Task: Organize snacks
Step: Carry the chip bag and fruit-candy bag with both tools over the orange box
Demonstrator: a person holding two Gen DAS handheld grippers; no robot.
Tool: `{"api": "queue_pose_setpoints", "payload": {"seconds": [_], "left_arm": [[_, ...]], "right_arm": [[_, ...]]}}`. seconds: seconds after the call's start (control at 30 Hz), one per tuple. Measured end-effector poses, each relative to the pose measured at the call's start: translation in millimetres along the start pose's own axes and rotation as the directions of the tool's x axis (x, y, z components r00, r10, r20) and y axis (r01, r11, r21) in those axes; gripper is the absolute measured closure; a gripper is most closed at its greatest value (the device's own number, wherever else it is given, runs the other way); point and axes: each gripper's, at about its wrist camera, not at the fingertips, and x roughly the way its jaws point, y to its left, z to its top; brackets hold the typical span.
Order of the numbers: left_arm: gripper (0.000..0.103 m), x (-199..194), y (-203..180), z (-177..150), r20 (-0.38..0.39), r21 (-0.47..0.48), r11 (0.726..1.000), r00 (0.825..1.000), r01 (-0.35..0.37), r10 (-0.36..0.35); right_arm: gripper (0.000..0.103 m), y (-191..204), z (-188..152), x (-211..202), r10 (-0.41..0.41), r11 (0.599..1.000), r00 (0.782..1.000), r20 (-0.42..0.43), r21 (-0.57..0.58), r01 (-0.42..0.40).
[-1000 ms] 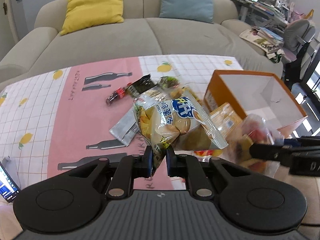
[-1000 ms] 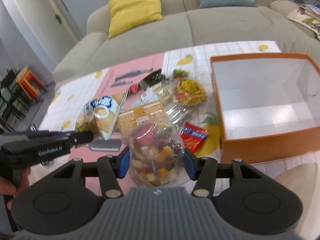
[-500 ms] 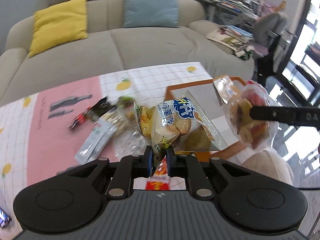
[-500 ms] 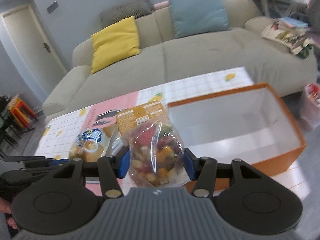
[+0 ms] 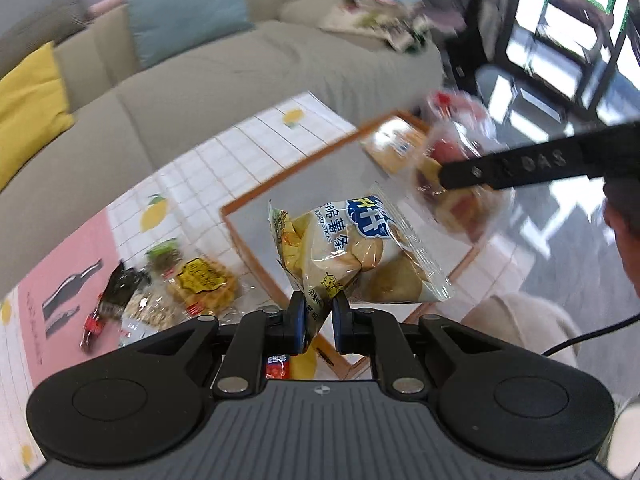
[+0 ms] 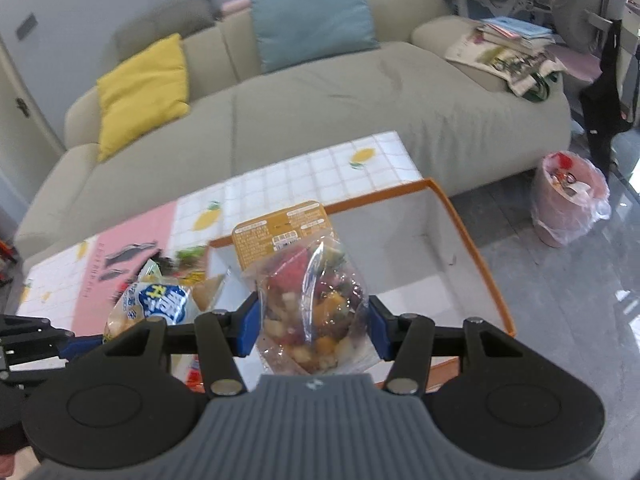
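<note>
My left gripper [image 5: 318,320] is shut on the corner of a potato-stick bag [image 5: 356,252], held in the air over the near edge of the orange box [image 5: 256,196]. My right gripper [image 6: 312,326] is shut on a clear bag of mixed dried fruit [image 6: 312,312] with an orange label card, held above the open orange box [image 6: 468,236]. In the left wrist view the fruit bag [image 5: 452,160] hangs over the box's far side. The potato-stick bag [image 6: 156,304] shows at the left in the right wrist view.
Several loose snack packets [image 5: 200,280] lie on the pink and white tablecloth [image 5: 56,264] left of the box. A beige sofa [image 6: 320,100] with yellow and blue cushions stands behind the table. A pink bin [image 6: 568,200] stands on the floor at right.
Both grippers have lifted their bags off the table and swung them right, over the orange box. The fruit bag now hangs above the box's inside.
</note>
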Motion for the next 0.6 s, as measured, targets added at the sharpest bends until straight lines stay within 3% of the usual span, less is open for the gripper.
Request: {"api": "queue_pose_setpoints", "payload": {"seconds": [0.17, 0.4, 0.6], "left_arm": [[0.088, 41, -9, 10, -0.129, 0.079, 0.997, 0.991, -0.006, 0.016], [0.087, 77, -16, 14, -0.230, 0.168, 0.986, 0.973, 0.015, 0.024], [0.086, 100, -20, 16, -0.288, 0.218, 0.976, 0.956, 0.006, 0.059]], "right_arm": [[0.050, -12, 0, 35, -0.022, 0.999, 0.997, -0.070, 0.021, 0.024], [0.050, -17, -9, 76, 0.000, 1.000, 0.986, -0.169, 0.022, 0.004], [0.050, -19, -14, 108, 0.028, 1.000, 0.962, -0.271, 0.006, -0.027]]}}
